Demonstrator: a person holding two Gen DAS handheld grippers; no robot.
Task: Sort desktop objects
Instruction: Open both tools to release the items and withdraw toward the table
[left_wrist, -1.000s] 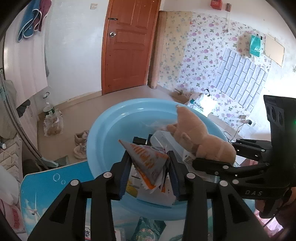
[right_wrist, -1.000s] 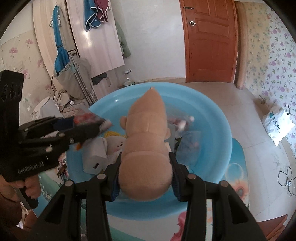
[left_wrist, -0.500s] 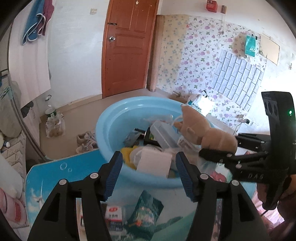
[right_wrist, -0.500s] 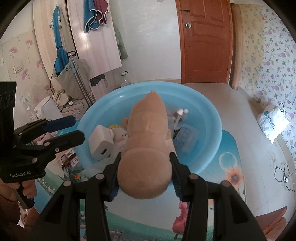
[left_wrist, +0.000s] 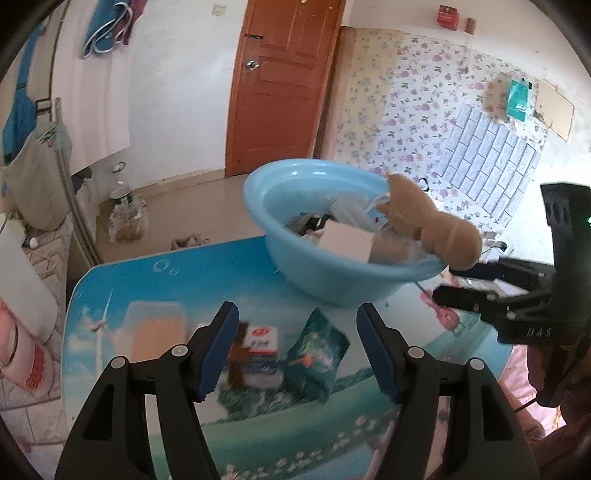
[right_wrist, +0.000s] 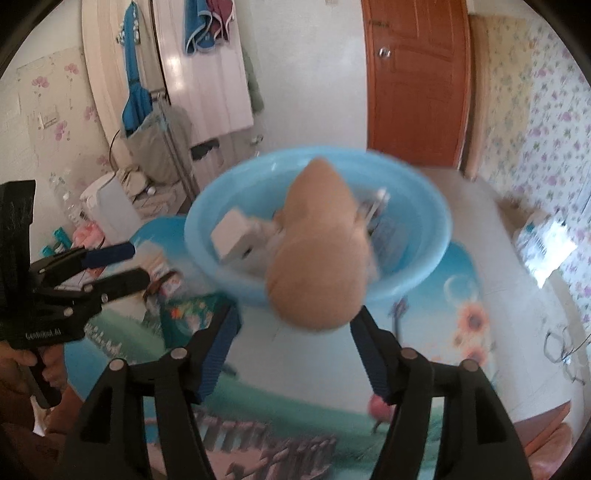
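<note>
A tan plush toy (right_wrist: 317, 266) lies blurred over the near rim of the blue basin (right_wrist: 424, 266). My right gripper (right_wrist: 295, 314) is just behind it, jaws opening, pads off the toy. In the left wrist view the plush toy (left_wrist: 436, 229) rests on the basin (left_wrist: 332, 284) rim, beyond my right gripper (left_wrist: 443, 282). My left gripper (left_wrist: 295, 314) hovers over the table with its jaws opening and nothing held. Below it lie a red-and-white small box (left_wrist: 262, 339) and a green snack packet (left_wrist: 314, 354). A white box (left_wrist: 345, 242) sits in the basin among other items.
The table (left_wrist: 147, 280) has a landscape-print top. A blurred pale orange container (left_wrist: 159, 328) lies left of the small box. A pink object (left_wrist: 443, 314) lies near the table's right edge. My left gripper (right_wrist: 138, 264) shows at the left, over the snack packet (right_wrist: 192, 306).
My left gripper let go of the orange snack packet over the basin, drew back and opened. My right gripper opened off the plush toy and pulled back.
</note>
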